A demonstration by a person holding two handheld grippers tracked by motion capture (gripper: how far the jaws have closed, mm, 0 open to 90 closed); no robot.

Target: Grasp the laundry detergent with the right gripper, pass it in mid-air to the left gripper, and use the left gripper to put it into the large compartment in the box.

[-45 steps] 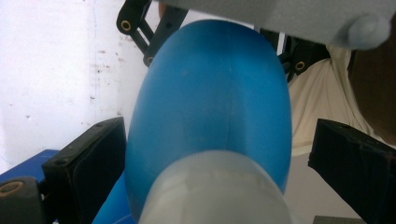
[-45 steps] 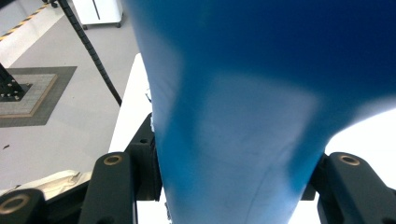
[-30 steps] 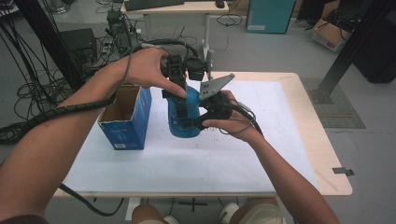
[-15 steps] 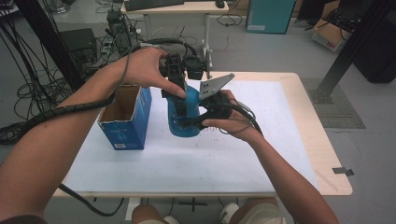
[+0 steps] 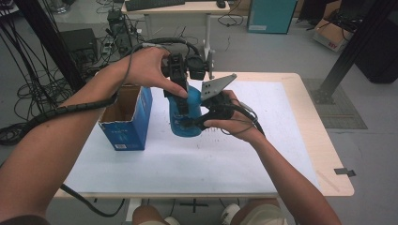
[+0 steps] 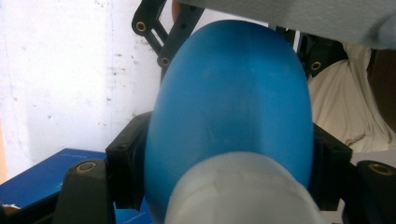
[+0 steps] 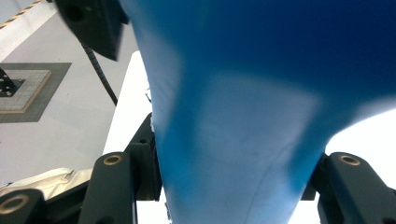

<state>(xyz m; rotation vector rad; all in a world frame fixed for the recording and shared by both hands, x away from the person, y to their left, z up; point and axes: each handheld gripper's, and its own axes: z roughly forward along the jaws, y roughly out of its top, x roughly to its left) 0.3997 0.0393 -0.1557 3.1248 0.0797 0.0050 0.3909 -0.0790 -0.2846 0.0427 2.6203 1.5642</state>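
Observation:
A blue plastic bottle (image 5: 186, 123) stands upright over the middle of the table, its base at or just above the white sheet; I cannot tell if it touches. My left gripper (image 5: 181, 97) comes down from above and is shut on the bottle's upper part. In the left gripper view the blue bottle (image 6: 233, 107) sits between the two black jaws of the left gripper (image 6: 226, 175), with a pale cap nearest the camera. My right gripper (image 5: 191, 123) is shut on the lower body from the right. The right gripper (image 7: 233, 179) clamps the bottle (image 7: 243, 116) from both sides.
An open blue cardboard box (image 5: 126, 123) stands just left of the bottle. The white-covered table (image 5: 281, 140) has free room to the right and front. Cables, a second desk and boxes lie on the floor beyond the far edge.

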